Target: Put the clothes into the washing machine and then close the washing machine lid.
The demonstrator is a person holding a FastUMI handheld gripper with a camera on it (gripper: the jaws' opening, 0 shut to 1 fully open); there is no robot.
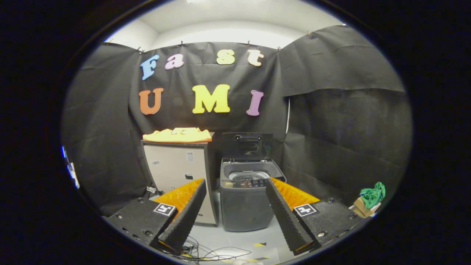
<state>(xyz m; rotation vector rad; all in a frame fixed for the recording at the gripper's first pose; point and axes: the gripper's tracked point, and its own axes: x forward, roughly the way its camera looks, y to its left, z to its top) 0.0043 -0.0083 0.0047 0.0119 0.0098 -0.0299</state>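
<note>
gripper [235,206] wide open, empty | yellow clothes [178,135] at 11 o'clock on cabinet [176,169] | washing machine [245,195] lid [247,145] up | risk: shallow pinch drops garment.

Washing machine [244,198]: dark grey top-loader, upright on floor, beyond and between the spread fingers. Lid [247,145] raised, standing upright at rear; drum opening exposed. Yellow clothes [178,135]: folded, lying flat atop cabinet beyond left finger, just beside the machine.

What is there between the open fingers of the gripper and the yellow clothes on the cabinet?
In the gripper view, nothing: the gripper is open and holds nothing, and only bare air separates it from the yellow clothes, which lie beyond the fingers on the cabinet beside the washing machine.
</note>
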